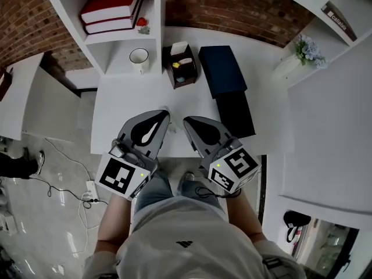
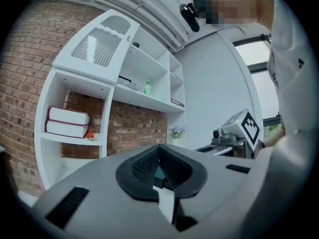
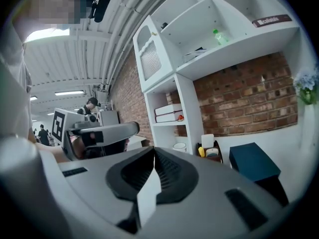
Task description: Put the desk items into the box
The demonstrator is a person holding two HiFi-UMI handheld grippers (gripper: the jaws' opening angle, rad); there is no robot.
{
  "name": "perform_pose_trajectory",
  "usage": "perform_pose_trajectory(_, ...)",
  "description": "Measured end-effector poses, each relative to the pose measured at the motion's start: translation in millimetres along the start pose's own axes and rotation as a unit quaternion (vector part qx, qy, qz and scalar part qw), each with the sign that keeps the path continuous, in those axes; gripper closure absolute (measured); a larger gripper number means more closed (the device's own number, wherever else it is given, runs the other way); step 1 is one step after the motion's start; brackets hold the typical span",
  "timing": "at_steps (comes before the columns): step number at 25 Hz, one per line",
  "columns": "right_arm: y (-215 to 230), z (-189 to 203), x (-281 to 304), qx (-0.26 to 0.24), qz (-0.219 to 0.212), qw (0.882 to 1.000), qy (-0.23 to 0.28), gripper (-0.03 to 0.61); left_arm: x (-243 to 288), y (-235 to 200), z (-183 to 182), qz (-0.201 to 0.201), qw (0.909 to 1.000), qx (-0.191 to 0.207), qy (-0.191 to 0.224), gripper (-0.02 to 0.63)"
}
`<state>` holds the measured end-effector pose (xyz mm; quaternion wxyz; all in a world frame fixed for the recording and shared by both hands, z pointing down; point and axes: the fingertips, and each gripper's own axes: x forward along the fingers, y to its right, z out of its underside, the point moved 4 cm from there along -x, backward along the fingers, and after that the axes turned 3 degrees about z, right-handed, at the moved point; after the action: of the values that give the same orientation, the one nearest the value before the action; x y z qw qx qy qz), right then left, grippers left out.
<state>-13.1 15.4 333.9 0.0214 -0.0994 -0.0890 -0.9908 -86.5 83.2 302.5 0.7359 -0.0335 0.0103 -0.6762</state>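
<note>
Both grippers sit side by side over the near edge of the white desk [image 1: 116, 115], tips aimed towards the far wall. The left gripper [image 1: 165, 114] has its jaws clenched together, the ribbed pads meeting at the tip, and nothing is caught between them. The right gripper [image 1: 187, 121], just beside it, is the same: jaws pressed tight and nothing in the grip.

The desk items are all at the far side, well apart from both tools. A white mug [image 1: 139, 57] stands upright far left, tucked against the foot of the white shelf unit [image 1: 70, 10]. Just to its right is a brown organiser [image 1: 182, 68] holding small bits: a pale pad, something yellow and a round piece. I cannot tell more than that.

Right of the organiser lies the navy box [image 1: 222, 70], flat on the desk. A black box [image 1: 235, 113] touches its near end and reaches towards the right gripper's side. Whether either one is open, I cannot tell from here.

Red books [image 1: 113, 7] lie stacked on the shelf above the mug, and a small bunch of pale flowers [image 1: 307, 48] stands far right.
</note>
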Motion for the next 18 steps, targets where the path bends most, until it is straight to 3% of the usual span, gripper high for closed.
perform_pose_trajectory(7, -2, 15, 41, 0.012, 0.031, 0.999, -0.038, 0.557, 3, -43, 3, 0.040, 0.9992, 0.001, -0.004, 0.603)
perform_pose_trajectory(13, 4, 39, 72, 0.019, 0.054, 0.995, -0.079, 0.482, 8, -73, 8, 0.076, 0.9971, 0.005, -0.002, 0.603)
perform_pose_trajectory(18, 17, 77, 94, 0.011, 0.070, 0.987, -0.143, 0.420, 17, -90, 15, 0.103, 0.9945, -0.006, -0.015, 0.603)
